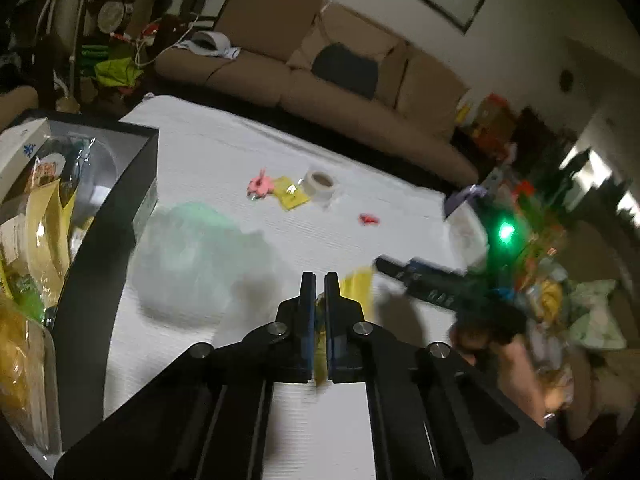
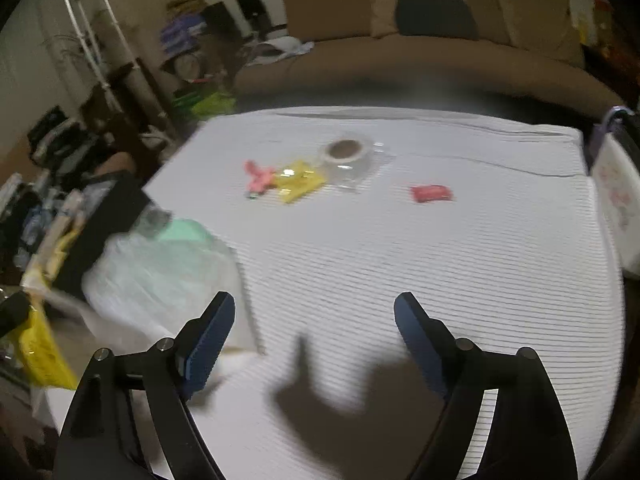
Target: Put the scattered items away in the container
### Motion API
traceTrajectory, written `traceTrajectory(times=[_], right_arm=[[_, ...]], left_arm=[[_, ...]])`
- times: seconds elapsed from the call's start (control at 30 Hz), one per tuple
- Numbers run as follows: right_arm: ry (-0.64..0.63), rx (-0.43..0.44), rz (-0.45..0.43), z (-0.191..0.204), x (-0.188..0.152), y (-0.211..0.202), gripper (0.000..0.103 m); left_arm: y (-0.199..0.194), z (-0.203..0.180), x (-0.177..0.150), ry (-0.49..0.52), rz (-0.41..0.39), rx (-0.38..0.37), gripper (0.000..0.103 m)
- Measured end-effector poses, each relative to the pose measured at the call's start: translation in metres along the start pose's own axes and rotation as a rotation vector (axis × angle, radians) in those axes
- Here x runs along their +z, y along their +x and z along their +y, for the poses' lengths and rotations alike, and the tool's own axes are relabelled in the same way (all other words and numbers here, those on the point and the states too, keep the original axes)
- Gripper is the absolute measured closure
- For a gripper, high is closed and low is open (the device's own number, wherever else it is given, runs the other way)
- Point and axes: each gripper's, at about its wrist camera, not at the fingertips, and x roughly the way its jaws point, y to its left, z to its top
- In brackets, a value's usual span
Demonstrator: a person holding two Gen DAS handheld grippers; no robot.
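Note:
My left gripper (image 1: 319, 280) is shut on a yellow packet (image 1: 358, 286), held above the white table (image 1: 224, 152). A black container (image 1: 120, 184) with several packets stands at the left, also in the right wrist view (image 2: 116, 208). On the table lie a pink toy (image 1: 261, 185) (image 2: 258, 178), a yellow sachet (image 1: 292, 194) (image 2: 300, 182), a tape roll (image 1: 319, 185) (image 2: 345, 151), a red wrapper (image 1: 369, 219) (image 2: 431, 193) and a crumpled clear-green bag (image 1: 200, 256) (image 2: 168, 268). My right gripper (image 2: 314, 314) is open and empty over the near table; it shows blurred in the left wrist view (image 1: 424, 284).
A brown sofa (image 1: 320, 76) runs behind the table. Clutter and shelves (image 2: 100, 120) stand at the left. A white bag (image 2: 616, 192) sits at the table's right edge. A pile of coloured items (image 1: 552, 280) lies to the right.

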Motion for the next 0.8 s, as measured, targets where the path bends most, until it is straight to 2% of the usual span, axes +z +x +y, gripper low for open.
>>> traceTrajectory(times=[0.07,0.13,0.27,0.37,0.4,0.5,0.6,0.67,0.73,0.77,0.8], right_arm=[[0.008,0.066,-0.003,0.008,0.004,0.002,0.018],[-0.03,0.087,0.01,0.018,0.008,0.005,0.018],[-0.205,0.019,0.062,0.052,0.009,0.019,0.017],[-0.261,0.031,0.153,0.074,0.007,0.049,0.017],[-0.288,0.028,0.184,0.085,0.004,0.059,0.013],[-0.394,-0.016,0.191,0.115,-0.013,0.087,0.008],[-0.395,-0.016,0.291,0.125,-0.031,0.118,0.008],[-0.382,-0.037,0.297,0.124,-0.038,0.123,0.008],[-0.348,-0.032,0.283,0.122,-0.039,0.12,0.013],[-0.326,-0.027,0.283,0.12,-0.038,0.117,0.023],[-0.309,-0.025,0.288,0.119,-0.037,0.114,0.042]], left_arm=[[-0.009,0.004,0.008,0.016,-0.019,-0.004,0.099],[-0.011,0.006,0.012,0.029,-0.02,0.024,0.1],[-0.013,0.014,0.023,0.019,-0.058,0.014,0.1],[-0.03,0.02,0.031,0.014,-0.14,0.018,0.1],[-0.037,0.022,0.035,0.01,-0.168,0.013,0.1],[-0.057,0.031,0.046,-0.003,-0.237,0.022,0.1],[-0.069,0.044,0.052,-0.014,-0.265,0.049,0.1],[-0.072,0.047,0.054,-0.004,-0.278,0.07,0.1],[-0.077,0.052,0.056,-0.005,-0.289,0.076,0.1],[-0.079,0.054,0.057,-0.01,-0.294,0.075,0.1],[-0.08,0.055,0.057,-0.014,-0.3,0.075,0.1]])
